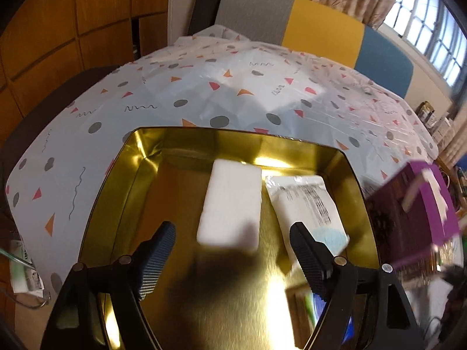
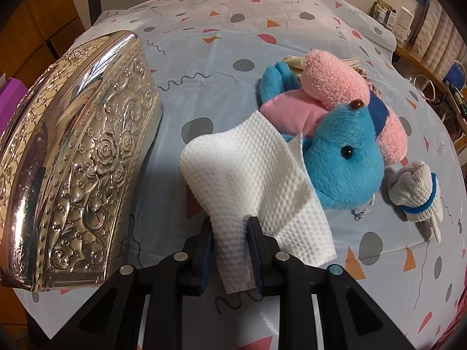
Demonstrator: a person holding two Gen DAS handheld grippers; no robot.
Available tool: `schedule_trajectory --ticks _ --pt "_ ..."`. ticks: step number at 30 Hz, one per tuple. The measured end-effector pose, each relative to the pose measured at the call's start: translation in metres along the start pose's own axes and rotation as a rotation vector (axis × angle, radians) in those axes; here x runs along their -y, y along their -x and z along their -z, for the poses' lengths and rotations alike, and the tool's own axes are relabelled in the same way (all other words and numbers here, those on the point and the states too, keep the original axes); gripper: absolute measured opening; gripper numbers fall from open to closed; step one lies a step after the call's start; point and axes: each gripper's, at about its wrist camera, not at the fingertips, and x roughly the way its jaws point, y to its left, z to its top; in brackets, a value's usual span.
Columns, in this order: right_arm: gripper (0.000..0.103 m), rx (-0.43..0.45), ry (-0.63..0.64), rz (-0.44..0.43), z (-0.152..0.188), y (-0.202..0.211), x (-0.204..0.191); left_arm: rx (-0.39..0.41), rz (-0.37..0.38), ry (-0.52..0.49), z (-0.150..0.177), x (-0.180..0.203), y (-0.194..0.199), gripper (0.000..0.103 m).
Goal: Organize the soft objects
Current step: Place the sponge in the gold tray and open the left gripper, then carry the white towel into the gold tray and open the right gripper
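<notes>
A home: curtained window [image 1: 432, 26], wooden cabinets [image 1: 73, 29], colourful sofa [image 1: 321, 23].

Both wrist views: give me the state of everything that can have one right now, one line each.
Left gripper: open over the tin, nothing between the pads.
Right gripper: shut on the white cloth.
Gold tin: open, lid off.
White sponge block: blurred, at or just above the tin's floor, free of the pads.
Wrapped packet: lying flat in the tin.
Blue and pink plush: lying on the table, outside the tin.
Balled sock: rolled up, on the table.

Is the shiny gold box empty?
No. The gold tin holds a white sponge block and a white wrapped packet lying side by side.
</notes>
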Motion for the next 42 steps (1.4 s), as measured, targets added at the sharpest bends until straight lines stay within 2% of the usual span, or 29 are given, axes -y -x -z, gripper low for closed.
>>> schedule_trajectory --ticks 6,8,10,13,21,31,36,42 --pt "0.022 0.003 -0.007 0.011 -0.001 0.0 -0.003 0.053 0.037 -0.018 0.012 -0.001 0.013 0.08" --pt "0.021 0.002 -0.013 0.007 -0.002 0.001 -0.002 0.061 0.022 -0.039 0.014 0.002 0.019 0.08" --pt "0.015 0.005 -0.026 0.008 -0.005 0.002 0.002 0.065 0.022 -0.049 0.017 0.006 0.025 0.08" --pt "0.015 0.009 -0.054 0.005 -0.007 0.003 0.009 0.084 0.006 -0.074 0.021 0.014 0.036 0.08" --pt "0.014 0.02 -0.08 0.014 -0.008 0.004 0.013 0.078 0.019 -0.116 0.032 0.031 0.047 0.081" --pt "0.013 0.157 -0.219 -0.075 -0.011 0.052 0.03 0.055 0.046 -0.112 0.042 0.03 0.049 0.084" --pt "0.013 0.22 -0.23 -0.112 -0.02 0.081 0.028 0.059 0.052 -0.109 0.043 0.027 0.051 0.085" --pt "0.013 0.285 -0.209 -0.142 -0.029 0.11 0.016 0.068 0.047 -0.112 0.045 0.025 0.056 0.093"
